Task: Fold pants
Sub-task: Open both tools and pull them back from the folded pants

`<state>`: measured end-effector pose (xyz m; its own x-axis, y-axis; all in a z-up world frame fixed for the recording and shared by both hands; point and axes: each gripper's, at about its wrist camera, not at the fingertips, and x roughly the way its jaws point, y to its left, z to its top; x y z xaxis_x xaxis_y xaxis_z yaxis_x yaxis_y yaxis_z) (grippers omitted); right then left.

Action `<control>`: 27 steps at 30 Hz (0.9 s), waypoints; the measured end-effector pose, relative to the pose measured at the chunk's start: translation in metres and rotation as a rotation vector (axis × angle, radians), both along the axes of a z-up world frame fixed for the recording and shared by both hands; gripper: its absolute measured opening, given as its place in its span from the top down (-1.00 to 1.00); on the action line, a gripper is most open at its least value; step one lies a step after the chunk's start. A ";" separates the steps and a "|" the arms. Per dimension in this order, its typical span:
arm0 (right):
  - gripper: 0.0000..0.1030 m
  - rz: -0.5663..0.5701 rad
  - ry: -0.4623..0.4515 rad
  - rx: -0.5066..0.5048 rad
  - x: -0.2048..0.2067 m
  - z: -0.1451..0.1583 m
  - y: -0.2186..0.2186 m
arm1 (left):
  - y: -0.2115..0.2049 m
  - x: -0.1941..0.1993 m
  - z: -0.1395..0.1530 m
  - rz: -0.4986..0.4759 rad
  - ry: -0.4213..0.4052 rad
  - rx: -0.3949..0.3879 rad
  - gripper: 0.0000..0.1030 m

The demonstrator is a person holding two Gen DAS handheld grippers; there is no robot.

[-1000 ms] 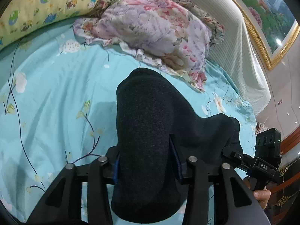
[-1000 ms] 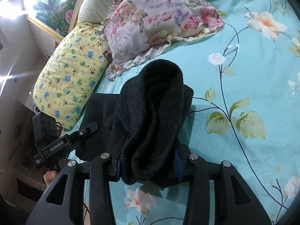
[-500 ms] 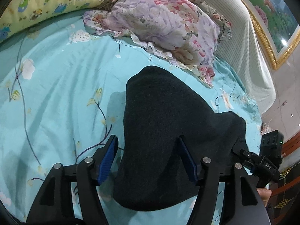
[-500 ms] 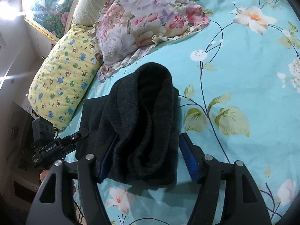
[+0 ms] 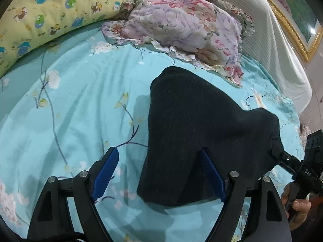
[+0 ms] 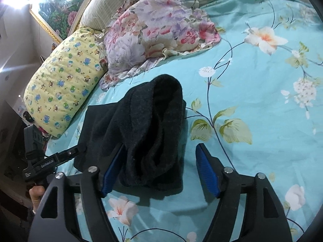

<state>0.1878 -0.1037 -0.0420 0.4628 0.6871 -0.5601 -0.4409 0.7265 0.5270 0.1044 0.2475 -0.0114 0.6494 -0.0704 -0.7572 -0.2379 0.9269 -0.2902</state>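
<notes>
The dark knit pants (image 5: 193, 129) lie folded in a thick bundle on the turquoise floral bed sheet (image 5: 76, 109). In the right wrist view the pants (image 6: 149, 129) show stacked layers at their open end. My left gripper (image 5: 159, 161) is open, its blue pads on either side of the bundle's near edge, holding nothing. My right gripper (image 6: 160, 157) is open too, with the pants' end between its spread fingers. The right gripper also shows in the left wrist view (image 5: 286, 159) at the bundle's far side, and the left gripper in the right wrist view (image 6: 66, 155).
A floral ruffled pillow (image 5: 181, 24) and a yellow bear-print pillow (image 5: 40, 10) lie at the head of the bed. A striped headboard (image 5: 278, 46) and a gold-framed picture (image 5: 298, 16) stand behind. The bed edge (image 6: 48, 149) is left of the pants in the right wrist view.
Both grippers have opened and let go of the pants, which now rest on the sheet. Both grippers have drawn back a little from the bundle.
</notes>
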 end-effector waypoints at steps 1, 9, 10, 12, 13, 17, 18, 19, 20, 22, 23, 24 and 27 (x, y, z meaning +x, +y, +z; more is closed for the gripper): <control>-0.45 -0.001 -0.008 -0.007 -0.001 0.001 0.000 | -0.002 -0.003 0.001 0.001 -0.001 0.013 -0.62; -0.56 -0.016 -0.068 -0.050 -0.015 0.009 0.001 | -0.012 -0.018 0.004 0.013 -0.002 0.090 -0.66; -0.56 -0.015 -0.071 -0.057 -0.017 0.009 0.002 | -0.013 -0.019 0.004 0.012 -0.001 0.096 -0.66; -0.56 -0.012 -0.079 -0.069 -0.021 0.010 0.003 | -0.016 -0.024 0.005 0.014 -0.004 0.114 -0.66; -0.56 -0.012 -0.084 -0.076 -0.023 0.010 0.004 | -0.017 -0.025 0.007 0.014 -0.010 0.120 -0.66; -0.58 -0.017 -0.120 -0.080 -0.034 0.014 0.003 | -0.022 -0.036 0.012 0.025 -0.036 0.167 -0.66; -0.61 -0.019 -0.129 -0.080 -0.036 0.015 0.003 | -0.023 -0.037 0.013 0.025 -0.034 0.176 -0.67; -0.67 -0.018 -0.134 -0.078 -0.038 0.016 0.002 | -0.025 -0.039 0.013 0.024 -0.033 0.188 -0.67; -0.70 -0.015 -0.142 -0.078 -0.041 0.017 0.002 | -0.027 -0.041 0.013 0.022 -0.031 0.201 -0.67; -0.70 -0.009 -0.156 -0.091 -0.046 0.019 0.003 | -0.032 -0.045 0.013 0.015 -0.021 0.231 -0.67; -0.70 -0.006 -0.162 -0.108 -0.049 0.019 0.004 | -0.034 -0.047 0.012 0.011 -0.015 0.242 -0.67; -0.70 -0.004 -0.168 -0.122 -0.052 0.020 0.005 | -0.037 -0.049 0.012 0.004 -0.011 0.256 -0.67; -0.71 0.021 -0.204 -0.167 -0.064 0.021 0.011 | -0.048 -0.056 0.011 -0.011 -0.012 0.318 -0.67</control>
